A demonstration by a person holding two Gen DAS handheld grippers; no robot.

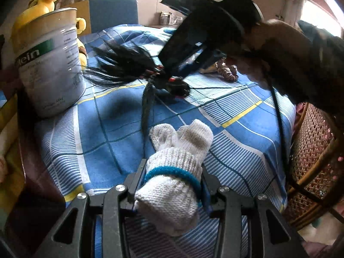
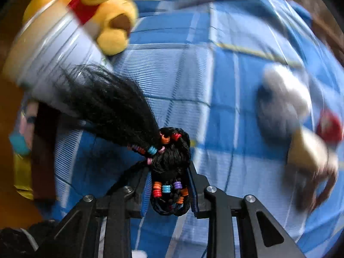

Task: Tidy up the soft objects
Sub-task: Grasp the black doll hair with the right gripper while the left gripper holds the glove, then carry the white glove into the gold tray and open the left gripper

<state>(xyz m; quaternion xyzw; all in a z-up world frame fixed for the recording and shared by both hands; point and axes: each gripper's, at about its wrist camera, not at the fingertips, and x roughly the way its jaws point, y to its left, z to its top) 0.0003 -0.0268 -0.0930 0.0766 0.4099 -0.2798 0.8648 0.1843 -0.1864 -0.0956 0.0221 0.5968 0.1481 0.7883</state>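
My left gripper (image 1: pixel 169 185) is shut on a white knit glove (image 1: pixel 178 167) with a blue band at its cuff, held just above the blue checked bedsheet (image 1: pixel 107 129). My right gripper (image 2: pixel 169 182) is shut on a black hairpiece (image 2: pixel 169 163) with braids and coloured beads; its loose hair fans toward the white tin (image 2: pixel 58 53). In the left wrist view the right gripper (image 1: pixel 178 81) holds the hairpiece (image 1: pixel 129 66) over the sheet beside the tin (image 1: pixel 49 62). The glove and left gripper show blurred in the right wrist view (image 2: pixel 283 99).
A yellow bear plush (image 1: pixel 43 2) sits behind the tin, also in the right wrist view (image 2: pixel 107 15). A pink scrunchie (image 1: pixel 228 73) and another soft item lie at the far side. A wicker chair (image 1: pixel 311 163) stands at the bed's right edge.
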